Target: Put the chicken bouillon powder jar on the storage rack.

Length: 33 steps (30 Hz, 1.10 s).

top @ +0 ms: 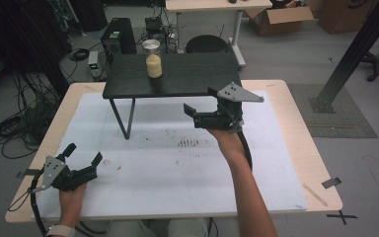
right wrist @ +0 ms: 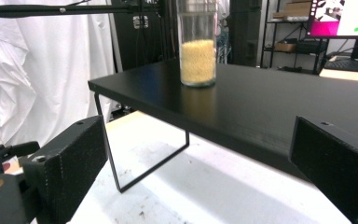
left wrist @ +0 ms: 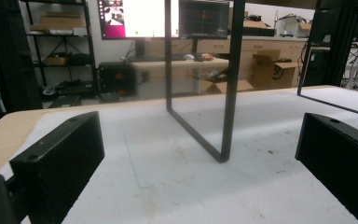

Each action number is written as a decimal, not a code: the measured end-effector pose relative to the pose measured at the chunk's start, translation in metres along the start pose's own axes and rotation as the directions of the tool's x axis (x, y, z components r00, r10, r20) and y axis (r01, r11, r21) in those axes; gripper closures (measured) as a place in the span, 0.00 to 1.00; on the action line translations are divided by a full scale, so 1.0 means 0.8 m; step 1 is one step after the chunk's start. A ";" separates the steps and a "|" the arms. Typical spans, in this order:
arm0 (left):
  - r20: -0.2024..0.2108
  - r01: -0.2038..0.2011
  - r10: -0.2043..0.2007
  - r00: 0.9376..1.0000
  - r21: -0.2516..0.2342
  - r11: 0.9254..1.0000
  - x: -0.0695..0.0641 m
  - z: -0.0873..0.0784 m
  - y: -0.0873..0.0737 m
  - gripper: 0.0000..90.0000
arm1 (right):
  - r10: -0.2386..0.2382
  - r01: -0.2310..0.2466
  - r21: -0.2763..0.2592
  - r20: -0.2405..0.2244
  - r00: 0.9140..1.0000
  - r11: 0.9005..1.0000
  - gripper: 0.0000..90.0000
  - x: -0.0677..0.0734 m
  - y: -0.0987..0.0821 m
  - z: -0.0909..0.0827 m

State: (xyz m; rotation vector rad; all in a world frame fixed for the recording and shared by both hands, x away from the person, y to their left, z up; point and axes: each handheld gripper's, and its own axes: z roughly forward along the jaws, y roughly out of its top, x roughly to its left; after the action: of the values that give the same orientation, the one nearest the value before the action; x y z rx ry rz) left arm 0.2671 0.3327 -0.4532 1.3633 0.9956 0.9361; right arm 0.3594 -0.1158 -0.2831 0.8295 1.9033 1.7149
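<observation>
Both tongs, left (top: 84,154) and right (top: 188,110), agape, jar (top: 153,59) beyond on black shelf (top: 187,74).

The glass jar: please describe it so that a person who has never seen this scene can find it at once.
On the wide table covered by a white mat stands a small black shelf on thin metal legs. The jar stands upright on that shelf, near its far edge. It is clear glass, partly filled with pale yellow grains, and nothing else stands on the shelf.

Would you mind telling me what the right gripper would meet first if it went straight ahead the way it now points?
Probably the near edge of the black shelf: the right gripper looks roughly level with that edge, with the jar of yellow grains farther back. Its exact height is uncertain.
</observation>
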 end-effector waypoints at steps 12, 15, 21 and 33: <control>-0.001 0.001 -0.001 1.000 0.000 1.000 0.000 0.000 0.000 0.02 | 0.015 -0.015 0.003 0.036 0.999 1.000 0.04 -0.002 -0.044 -0.030; -0.001 0.002 -0.002 1.000 -0.001 1.000 0.000 0.000 0.000 0.02 | 0.023 -0.023 -0.004 0.046 0.999 1.000 0.04 -0.004 -0.059 -0.035; -0.001 0.001 -0.001 1.000 -0.001 1.000 0.000 0.000 0.000 0.02 | 0.033 -0.032 -0.018 0.057 0.998 0.999 0.04 -0.007 -0.076 -0.042; -0.002 0.006 -0.006 1.000 -0.003 1.000 0.000 0.000 0.000 0.02 | 0.078 -0.076 -0.022 0.106 0.991 0.997 0.04 -0.024 -0.122 -0.062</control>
State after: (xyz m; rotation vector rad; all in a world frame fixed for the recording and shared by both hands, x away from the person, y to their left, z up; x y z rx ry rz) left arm 0.2668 0.3330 -0.4532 1.3568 0.9991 0.9347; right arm 0.3259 -0.1693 -0.3744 0.9798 1.8052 1.6942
